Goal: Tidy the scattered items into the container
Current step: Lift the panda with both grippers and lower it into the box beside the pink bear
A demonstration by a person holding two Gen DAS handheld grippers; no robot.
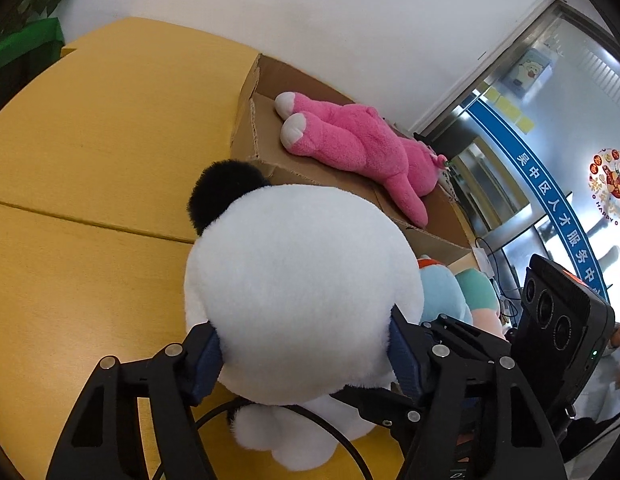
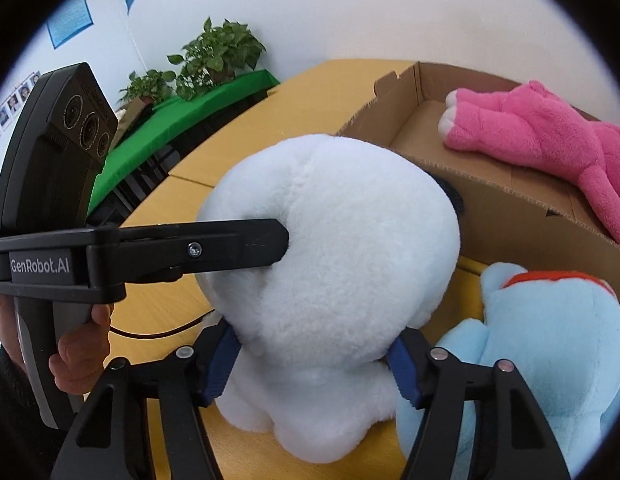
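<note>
Two tools gripped one white panda plush (image 1: 297,280) at once. It stood on the yellow tabletop (image 1: 89,140), just in front of the cardboard box (image 1: 261,148), its black ear (image 1: 221,196) toward the box wall. The left tool (image 1: 305,356) pointed down at its round head, blue pads (image 1: 207,364) pressed into the fur on both sides. The right tool (image 2: 312,360) clamped lower, about the neck, its pads (image 2: 225,360) sunk into the white pile. In the right wrist view the left tool's black finger (image 2: 229,248) dented the head from the side, and a person's hand (image 2: 79,356) gripped that tool's handle.

The tabletop showed a seam, and a black cable (image 2: 157,334) lay across it. Behind stood a white wall (image 2: 350,12), potted plants (image 2: 217,56) on a green-covered surface (image 2: 181,116), and a glass door (image 1: 550,140) with a blue band.

Inside the box a pink plush (image 1: 350,140) lay stretched out. A light blue plush (image 2: 542,340) sat on the tabletop beside the panda, touching it.
</note>
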